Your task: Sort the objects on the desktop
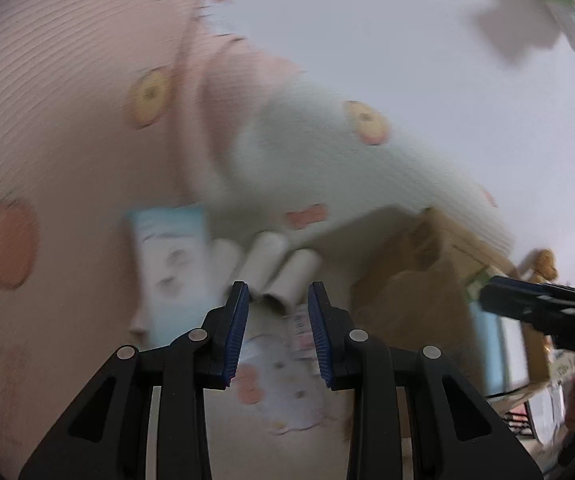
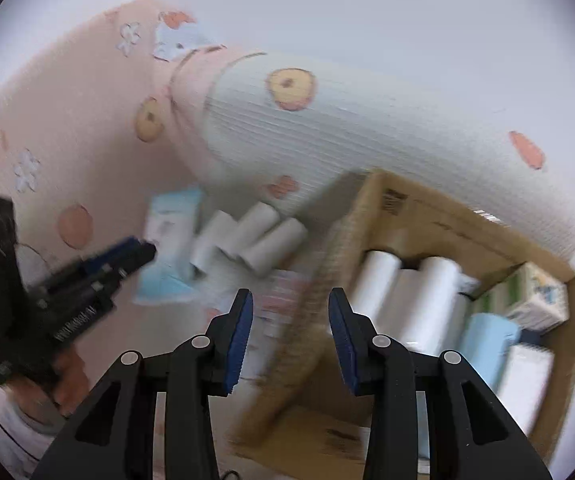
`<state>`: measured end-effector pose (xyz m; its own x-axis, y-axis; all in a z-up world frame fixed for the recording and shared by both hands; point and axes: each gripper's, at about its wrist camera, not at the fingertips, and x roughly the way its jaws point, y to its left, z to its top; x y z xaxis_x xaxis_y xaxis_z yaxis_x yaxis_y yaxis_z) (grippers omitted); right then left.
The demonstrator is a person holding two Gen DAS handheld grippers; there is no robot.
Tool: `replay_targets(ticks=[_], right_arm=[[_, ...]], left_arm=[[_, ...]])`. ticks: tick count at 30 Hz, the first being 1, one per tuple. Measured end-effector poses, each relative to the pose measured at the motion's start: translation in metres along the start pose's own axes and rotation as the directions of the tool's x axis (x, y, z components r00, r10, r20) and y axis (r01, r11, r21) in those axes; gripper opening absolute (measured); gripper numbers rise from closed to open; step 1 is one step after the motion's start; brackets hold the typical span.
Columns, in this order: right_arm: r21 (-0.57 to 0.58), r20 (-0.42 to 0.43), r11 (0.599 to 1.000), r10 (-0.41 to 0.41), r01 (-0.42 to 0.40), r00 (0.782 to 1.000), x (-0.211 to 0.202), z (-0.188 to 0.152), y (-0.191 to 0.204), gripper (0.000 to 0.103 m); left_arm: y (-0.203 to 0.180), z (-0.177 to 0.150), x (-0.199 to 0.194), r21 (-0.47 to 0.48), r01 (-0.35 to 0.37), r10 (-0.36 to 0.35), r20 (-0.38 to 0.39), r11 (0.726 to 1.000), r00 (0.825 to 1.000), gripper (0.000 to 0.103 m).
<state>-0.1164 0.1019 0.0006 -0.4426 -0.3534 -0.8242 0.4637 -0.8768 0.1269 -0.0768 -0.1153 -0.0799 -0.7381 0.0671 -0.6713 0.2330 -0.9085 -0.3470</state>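
Left tongs (image 1: 275, 332): black plastic arms, ribbed blue pads, round silver rivets.
Right tongs (image 2: 291, 338): same black build, blue pads, silver rivets.
Markings: white lettering on the left tongs' side, unreadable.

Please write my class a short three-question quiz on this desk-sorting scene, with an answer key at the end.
1. How many loose rolls lie on the pink mat, outside the cardboard box?
2. True or false: the right gripper holds a roll.
3. What lies in the cardboard box? A. scissors B. white rolls C. cups

Key: 1. three; 2. false, nothing is between its jaws; 3. B
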Motion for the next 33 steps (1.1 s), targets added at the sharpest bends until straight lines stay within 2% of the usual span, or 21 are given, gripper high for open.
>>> replay_targets(ticks=[4, 6, 8, 11, 14, 19, 22, 27, 33], right_arm=[[0.069, 0.016, 0.983, 0.169, -0.169, 0.986, 0.025, -0.006, 0.028, 0.036], [0.058, 0.0, 0.98, 0.189, -0.188, 0.982, 0.038, -0.006, 0.044, 0.036], [0.008, 0.021, 0.977, 0.215, -0.215, 0.976, 0.053, -0.006, 0.062, 0.036], [-0.002, 0.031, 0.968, 0.249, -0.249, 0.968, 0.076, -0.006, 0.075, 0.036], [0.048, 0.021, 0.958, 0.282, -0.283, 0.959, 0.101, -0.004, 0.076, 0.036], [0.111, 0.043, 0.934, 0.338, -0.341, 0.94, 0.133, -0.003, 0.077, 0.036], [0.156, 0.003, 0.924, 0.354, -0.35, 0.935, 0.159, -0.004, 0.078, 0.036], [0.203, 0.003, 0.913, 0.36, -0.353, 0.933, 0.183, -0.004, 0.072, 0.036], [0.175, -0.036, 0.911, 0.384, -0.372, 0.923, 0.203, -0.003, 0.075, 0.036]], left_arm=[[0.038, -0.017, 0.0, -0.059, -0.124, 0.122, -0.032, 0.991, 0.992, 0.033], [0.056, -0.019, -0.001, -0.103, -0.15, 0.147, -0.04, 0.983, 0.988, 0.033], [0.075, -0.02, -0.005, -0.16, -0.157, 0.153, -0.04, 0.975, 0.987, 0.033], [0.096, -0.018, -0.007, -0.242, -0.126, 0.122, -0.034, 0.962, 0.992, 0.033], [0.11, -0.017, -0.002, -0.317, -0.08, 0.07, -0.042, 0.945, 0.997, 0.033], [0.13, -0.019, 0.022, -0.432, -0.023, -0.007, -0.068, 0.901, 0.998, 0.033], [0.131, -0.018, 0.037, -0.423, -0.032, 0.001, -0.074, 0.906, 0.997, 0.033], [0.131, -0.011, 0.058, -0.41, -0.054, 0.014, -0.1, 0.911, 0.995, 0.035], [0.132, -0.001, 0.078, -0.425, -0.021, -0.032, -0.117, 0.905, 0.993, 0.038]])
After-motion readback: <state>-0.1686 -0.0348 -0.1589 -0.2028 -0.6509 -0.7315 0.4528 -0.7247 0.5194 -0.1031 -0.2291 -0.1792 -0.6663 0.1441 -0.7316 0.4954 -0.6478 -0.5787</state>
